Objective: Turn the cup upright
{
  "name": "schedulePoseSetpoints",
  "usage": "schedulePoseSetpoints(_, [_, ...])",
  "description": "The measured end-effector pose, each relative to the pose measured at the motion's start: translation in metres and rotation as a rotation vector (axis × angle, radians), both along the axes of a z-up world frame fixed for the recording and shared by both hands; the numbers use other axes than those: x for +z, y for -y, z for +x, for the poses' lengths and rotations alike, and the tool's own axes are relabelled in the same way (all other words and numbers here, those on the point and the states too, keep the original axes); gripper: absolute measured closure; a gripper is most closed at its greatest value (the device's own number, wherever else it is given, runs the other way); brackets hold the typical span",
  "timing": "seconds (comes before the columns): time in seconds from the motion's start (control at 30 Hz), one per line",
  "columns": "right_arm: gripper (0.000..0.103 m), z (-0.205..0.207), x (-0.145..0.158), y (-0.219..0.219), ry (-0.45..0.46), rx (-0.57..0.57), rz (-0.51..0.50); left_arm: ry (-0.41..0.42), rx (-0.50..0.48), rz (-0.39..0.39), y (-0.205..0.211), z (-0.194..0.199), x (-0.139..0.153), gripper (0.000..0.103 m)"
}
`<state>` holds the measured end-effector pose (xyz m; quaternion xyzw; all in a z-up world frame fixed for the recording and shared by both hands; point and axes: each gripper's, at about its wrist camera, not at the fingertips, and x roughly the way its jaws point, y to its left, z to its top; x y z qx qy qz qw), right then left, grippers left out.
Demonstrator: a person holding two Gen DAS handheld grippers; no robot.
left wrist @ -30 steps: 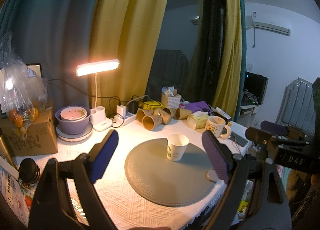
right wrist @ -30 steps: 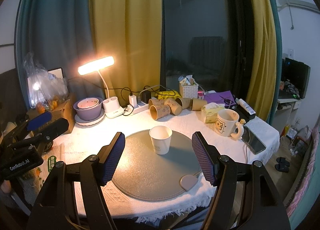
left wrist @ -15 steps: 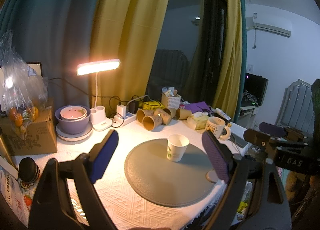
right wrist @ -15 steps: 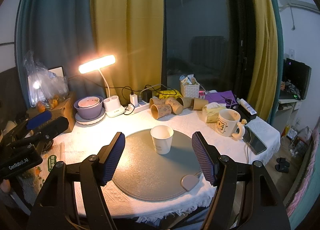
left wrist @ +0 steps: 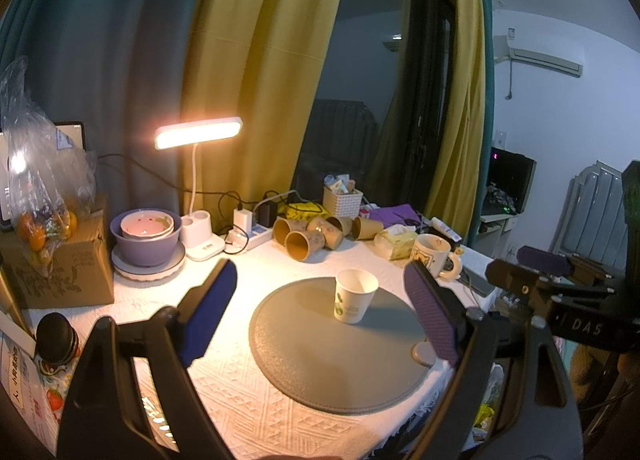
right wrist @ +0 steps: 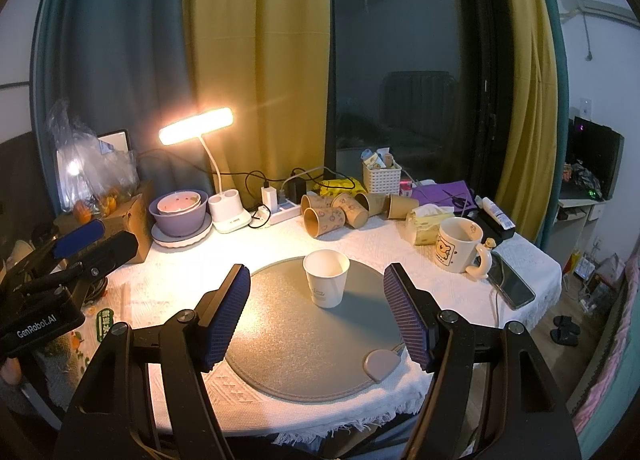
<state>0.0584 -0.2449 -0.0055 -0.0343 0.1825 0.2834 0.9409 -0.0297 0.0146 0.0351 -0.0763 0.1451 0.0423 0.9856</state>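
Note:
A white paper cup (left wrist: 355, 300) stands upright, mouth up, on the round grey mat (left wrist: 320, 364); it also shows in the right wrist view (right wrist: 326, 278) on the mat (right wrist: 296, 344). My left gripper (left wrist: 320, 312) is open and empty, held back from the cup above the table's near edge. My right gripper (right wrist: 318, 310) is open and empty, with the cup just beyond and between its blue pads. The left gripper shows at the left of the right wrist view (right wrist: 80, 244), and the right gripper at the right of the left wrist view (left wrist: 552, 264).
Several brown paper cups (right wrist: 328, 213) lie on their sides at the back. A bear mug (right wrist: 456, 246), tissue pack (right wrist: 428, 223) and phone (right wrist: 512, 286) are at the right. A lit desk lamp (right wrist: 196, 131), purple bowls (right wrist: 180, 211), a cardboard box (left wrist: 60, 264) and a power strip (right wrist: 280, 211) are at the back left.

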Motion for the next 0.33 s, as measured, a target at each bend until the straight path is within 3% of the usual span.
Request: schedulePoseSetpoints(0.33, [0.031,0.0023,0.0010,-0.0033,-0.003,0.005,-0.005,0.003,-0.009,-0.001,0.0011,0.0007,-0.0007,0.016])
